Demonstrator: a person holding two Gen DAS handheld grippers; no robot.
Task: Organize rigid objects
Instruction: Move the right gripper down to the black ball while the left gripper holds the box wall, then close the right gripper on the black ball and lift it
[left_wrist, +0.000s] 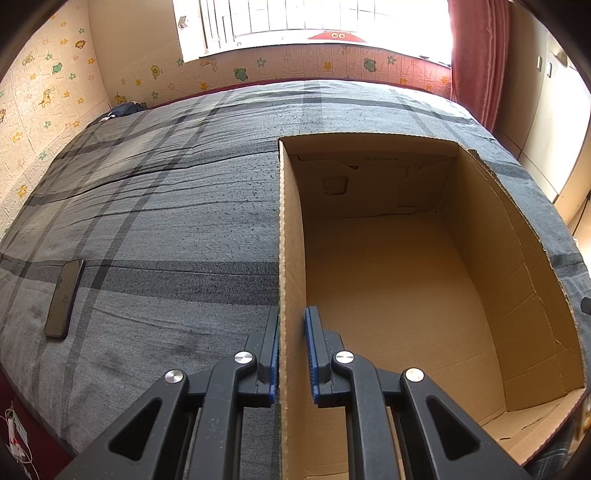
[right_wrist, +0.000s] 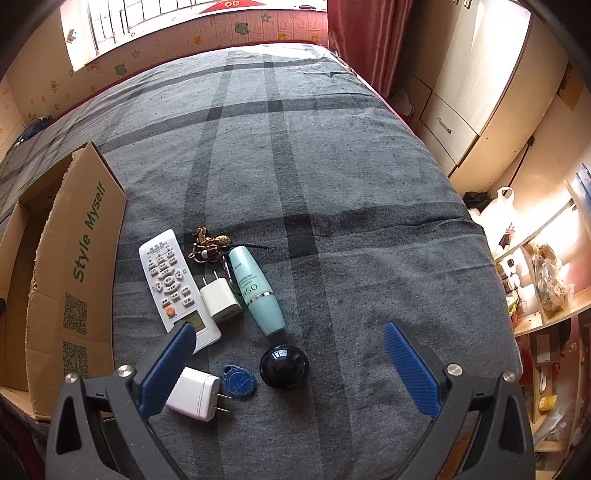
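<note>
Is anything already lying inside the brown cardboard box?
No, the left wrist view shows the brown cardboard box with a bare floor, nothing lying inside it.

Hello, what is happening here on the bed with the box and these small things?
A person is tidying small items into a cardboard box on the bed. The left gripper is shut on the box's side wall, steadying it; the box looks empty. The right gripper hangs open above the pile: a remote control, two chargers, a turquoise bottle, a dark ball and a blue key tag. Nothing is picked up yet.
</note>
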